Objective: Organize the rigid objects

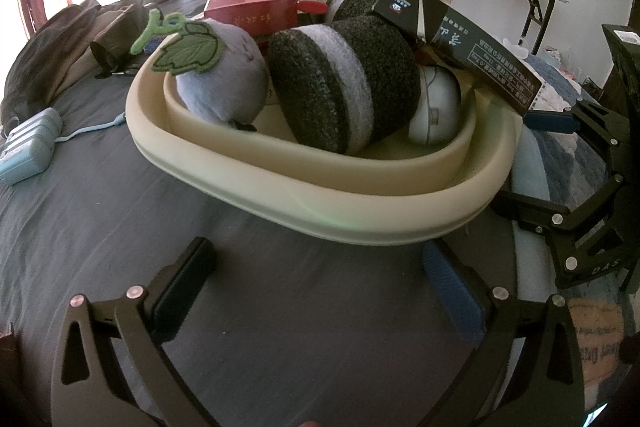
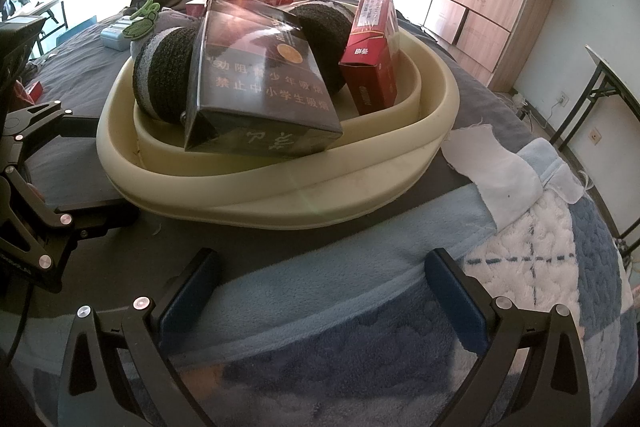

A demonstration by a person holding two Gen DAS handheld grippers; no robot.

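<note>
**Both grippers released before a loaded basin**

The left gripper [image 1: 320, 291] hangs spread and empty over the dark grey bedsheet [image 1: 120, 207]; the right gripper [image 2: 320, 291] is likewise spread, holding nothing, above a blue fleece blanket [image 2: 320, 307]. Just beyond sits the cream oval plastic basin [image 2: 280, 203] on the bed. Inside, a black cigarette carton [image 2: 260, 83] leans on a black-and-white round plush cushion [image 1: 344, 87], with a red cigarette carton [image 2: 372, 67] upright at the rim and a purple plush fruit with a green leaf [image 1: 224, 83] beside them.
</note>
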